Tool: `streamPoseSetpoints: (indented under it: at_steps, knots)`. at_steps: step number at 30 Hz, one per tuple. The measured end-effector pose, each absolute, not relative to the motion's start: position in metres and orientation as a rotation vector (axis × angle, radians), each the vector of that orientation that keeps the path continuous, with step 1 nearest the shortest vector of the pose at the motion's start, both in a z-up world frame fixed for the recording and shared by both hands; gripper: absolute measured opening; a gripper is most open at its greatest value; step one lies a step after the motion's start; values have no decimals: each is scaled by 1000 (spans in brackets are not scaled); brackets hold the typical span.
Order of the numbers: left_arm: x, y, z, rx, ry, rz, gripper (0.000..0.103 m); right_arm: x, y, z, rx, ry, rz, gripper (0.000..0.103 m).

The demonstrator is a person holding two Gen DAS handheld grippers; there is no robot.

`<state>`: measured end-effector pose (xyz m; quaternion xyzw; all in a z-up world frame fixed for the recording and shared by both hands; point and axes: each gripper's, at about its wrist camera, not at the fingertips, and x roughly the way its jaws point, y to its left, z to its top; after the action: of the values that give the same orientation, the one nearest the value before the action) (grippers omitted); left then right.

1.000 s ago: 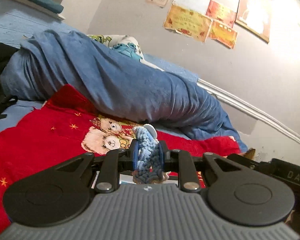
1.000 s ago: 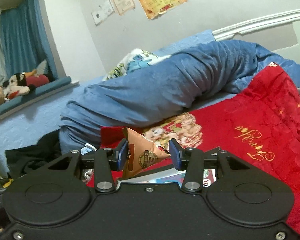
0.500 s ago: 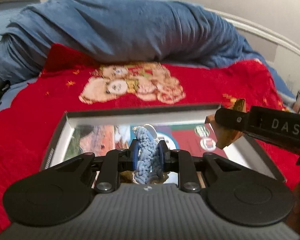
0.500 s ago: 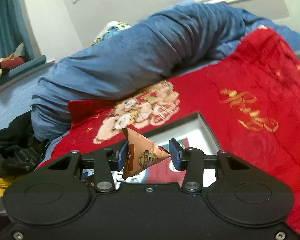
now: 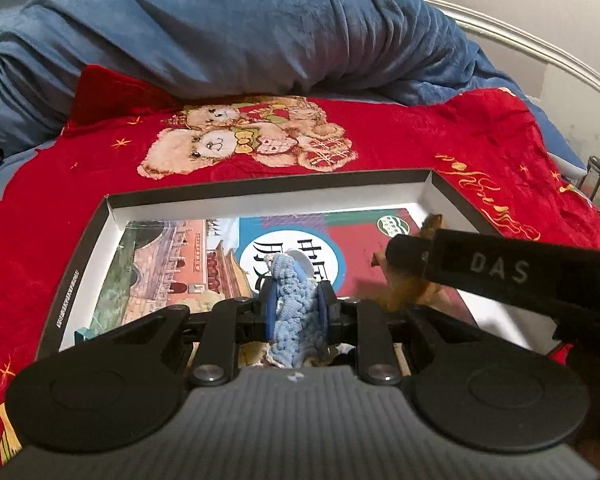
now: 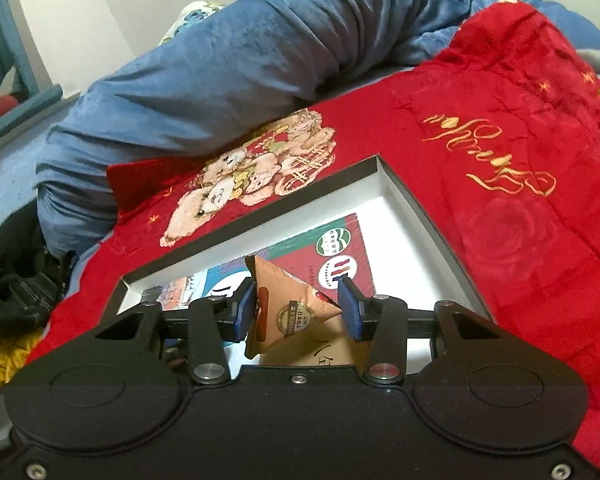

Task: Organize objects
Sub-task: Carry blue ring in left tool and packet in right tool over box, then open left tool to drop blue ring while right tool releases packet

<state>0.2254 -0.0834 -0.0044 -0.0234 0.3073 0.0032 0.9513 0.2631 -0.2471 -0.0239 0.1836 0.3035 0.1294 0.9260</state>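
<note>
My left gripper (image 5: 296, 306) is shut on a blue crocheted piece (image 5: 294, 312) and holds it over a shallow black-rimmed box (image 5: 260, 194) that lies on the red blanket. A book with a printed cover (image 5: 172, 268) lies in the box. My right gripper (image 6: 298, 308) is shut on a brown triangular packet (image 6: 288, 304), also above the box (image 6: 416, 212). In the left wrist view the right gripper's body (image 5: 496, 268) reaches in from the right with the packet (image 5: 404, 276) at its tip.
A red blanket with teddy bears (image 5: 244, 140) covers the bed. A rolled blue quilt (image 5: 240, 36) lies behind it against the wall. Dark clothes (image 6: 12, 276) and a yellow cloth (image 6: 0, 360) lie at the left edge.
Both grippers have tilted down and moved in over the box, which now fills the lower view. Each still holds its object.
</note>
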Motion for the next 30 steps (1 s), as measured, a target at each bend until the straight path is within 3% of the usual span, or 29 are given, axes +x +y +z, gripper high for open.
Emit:
streamPoseSetpoints:
  at_steps: [20,25,27,30]
  knots:
    - [230,-91,-15,-27,650,-20,27,261,-237,-30,325,682,245,44]
    - [232,-89,-18,-49,642,-16,35,262,-232,-28,293,690,238,44]
    - [231,-89,-17,-48,641,-20,52,263,-231,-27,296,698,236,44]
    - [227,-82,-11,-85,644,-43,55,265,-234,-24,317,724,250,50]
